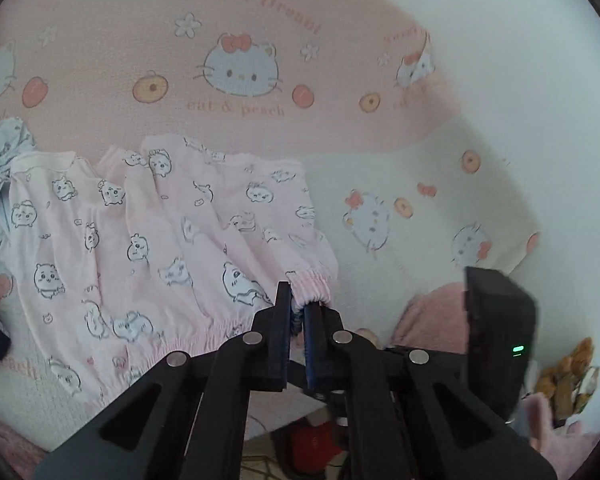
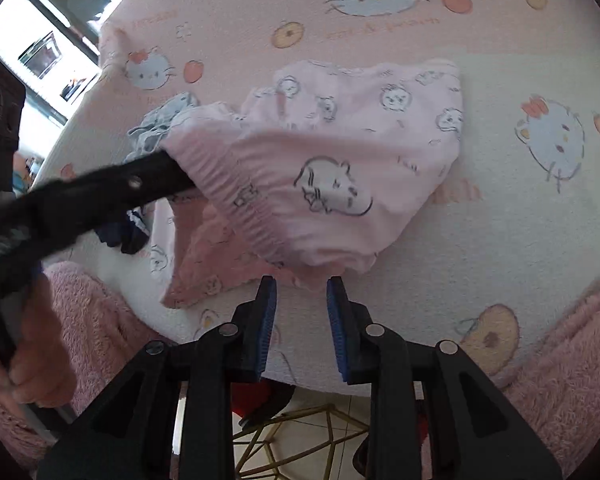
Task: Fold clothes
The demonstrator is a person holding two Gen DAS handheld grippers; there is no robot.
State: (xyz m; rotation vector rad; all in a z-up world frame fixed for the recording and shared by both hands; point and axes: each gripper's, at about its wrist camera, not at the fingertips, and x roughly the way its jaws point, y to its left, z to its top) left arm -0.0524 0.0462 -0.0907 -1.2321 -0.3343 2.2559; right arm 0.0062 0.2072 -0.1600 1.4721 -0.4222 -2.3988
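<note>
L tool (image 1: 297,312) on pink garment (image 1: 148,240) cuff

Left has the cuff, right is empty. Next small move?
Probably bring the right gripper forward to pinch the pink cartoon-print garment's near hem. Its jaws stand open just short of it, while the left gripper is shut on the elastic cuff, lifting that side.

Pale pink pyjama garment (image 2: 340,152) with white cartoon critters; pink-and-cream cat-print cloth (image 1: 260,12)
</note>
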